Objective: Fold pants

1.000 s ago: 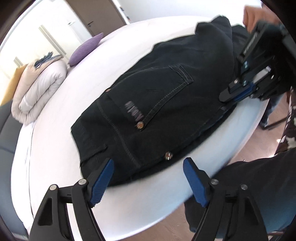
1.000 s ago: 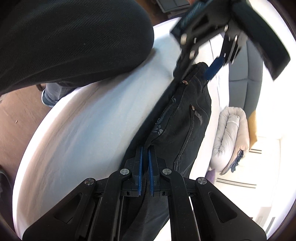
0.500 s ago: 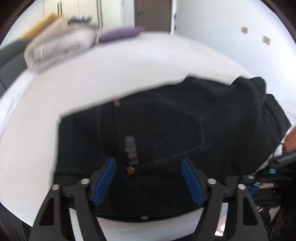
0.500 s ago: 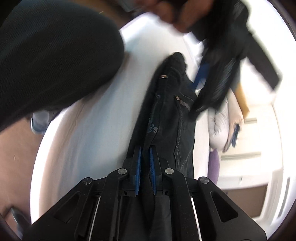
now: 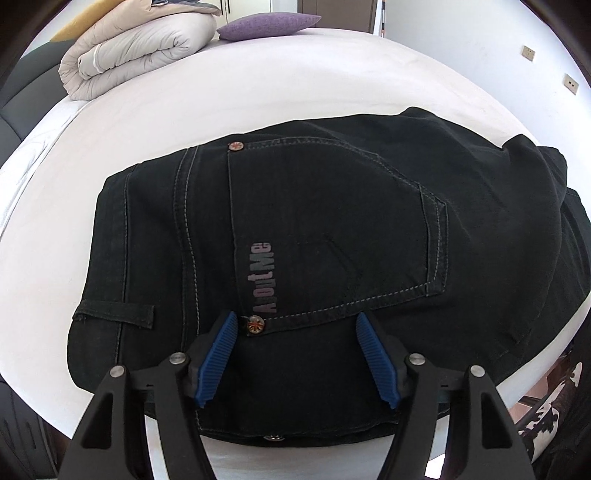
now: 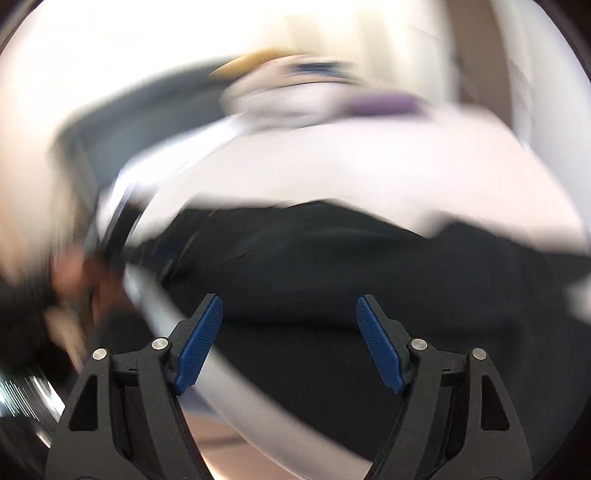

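Note:
Black jeans (image 5: 314, 229) lie folded on a white bed (image 5: 258, 92), back pocket and a grey printed logo facing up. My left gripper (image 5: 297, 356) is open and empty, its blue pads just above the near edge of the jeans beside a rivet. In the right wrist view, which is heavily blurred, the jeans (image 6: 332, 266) show as a dark mass on the bed. My right gripper (image 6: 290, 341) is open and empty above them.
A rolled beige duvet (image 5: 136, 44) and a purple pillow (image 5: 266, 24) lie at the far side of the bed. A grey headboard (image 5: 22, 88) stands at the left. The bed's near edge drops to the floor (image 5: 532, 398) at the lower right.
My right gripper has let go of the jeans, opened and swung fast to face across the bed. My left gripper has moved in over the jeans' near edge and stayed open.

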Tool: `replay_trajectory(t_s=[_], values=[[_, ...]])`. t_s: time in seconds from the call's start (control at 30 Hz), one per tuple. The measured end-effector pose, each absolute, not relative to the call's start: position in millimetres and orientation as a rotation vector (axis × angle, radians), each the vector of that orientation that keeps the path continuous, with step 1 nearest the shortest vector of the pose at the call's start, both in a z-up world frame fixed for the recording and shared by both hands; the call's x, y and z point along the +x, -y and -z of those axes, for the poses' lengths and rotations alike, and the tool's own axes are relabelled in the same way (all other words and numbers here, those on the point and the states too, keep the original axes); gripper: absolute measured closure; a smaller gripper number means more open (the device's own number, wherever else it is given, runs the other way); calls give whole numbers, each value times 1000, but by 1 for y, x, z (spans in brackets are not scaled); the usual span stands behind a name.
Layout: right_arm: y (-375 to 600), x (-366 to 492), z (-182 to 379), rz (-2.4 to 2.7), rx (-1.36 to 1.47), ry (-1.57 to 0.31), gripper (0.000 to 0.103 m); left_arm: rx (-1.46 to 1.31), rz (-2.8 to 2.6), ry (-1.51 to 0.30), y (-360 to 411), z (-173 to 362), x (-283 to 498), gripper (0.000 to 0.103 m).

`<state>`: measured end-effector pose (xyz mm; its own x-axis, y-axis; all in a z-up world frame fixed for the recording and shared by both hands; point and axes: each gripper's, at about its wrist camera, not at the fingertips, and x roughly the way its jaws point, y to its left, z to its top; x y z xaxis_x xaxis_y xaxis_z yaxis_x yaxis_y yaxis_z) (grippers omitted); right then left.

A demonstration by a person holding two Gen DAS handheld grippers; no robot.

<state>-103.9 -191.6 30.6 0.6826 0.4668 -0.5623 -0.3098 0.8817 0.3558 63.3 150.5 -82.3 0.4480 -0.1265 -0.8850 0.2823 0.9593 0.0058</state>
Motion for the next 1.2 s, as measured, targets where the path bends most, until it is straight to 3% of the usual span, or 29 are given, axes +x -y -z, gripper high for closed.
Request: replay_trajectory(t_s=[0.17,0.27,0.67,0.7,0.73,0.77,0.87,1.03,1.2], values=[[371,-86,-29,-207,578,-608,28,159,241,-1086,-149,83,63,32],[431,-77,-37,-79,475,-565,28,161,236,-1092,-145,81,61,32],[468,12,18,-258,300,-843,29,161,215,-1113,-140,79,79,31],[467,18,22,-269,306,-853,31,161,215,-1112,-140,79,79,31],[469,25,30,-279,308,-858,46,160,214,-1111,-140,80,79,31],[466,29,32,-300,303,-866,71,160,213,-1108,-140,80,79,31],[459,36,30,-277,258,-879,95,161,212,-1102,-140,80,77,31],[468,41,-19,-270,513,-939,99,164,218,-1094,-141,81,76,31],[459,35,-108,-345,783,-856,99,165,219,-1096,-140,80,75,30]])
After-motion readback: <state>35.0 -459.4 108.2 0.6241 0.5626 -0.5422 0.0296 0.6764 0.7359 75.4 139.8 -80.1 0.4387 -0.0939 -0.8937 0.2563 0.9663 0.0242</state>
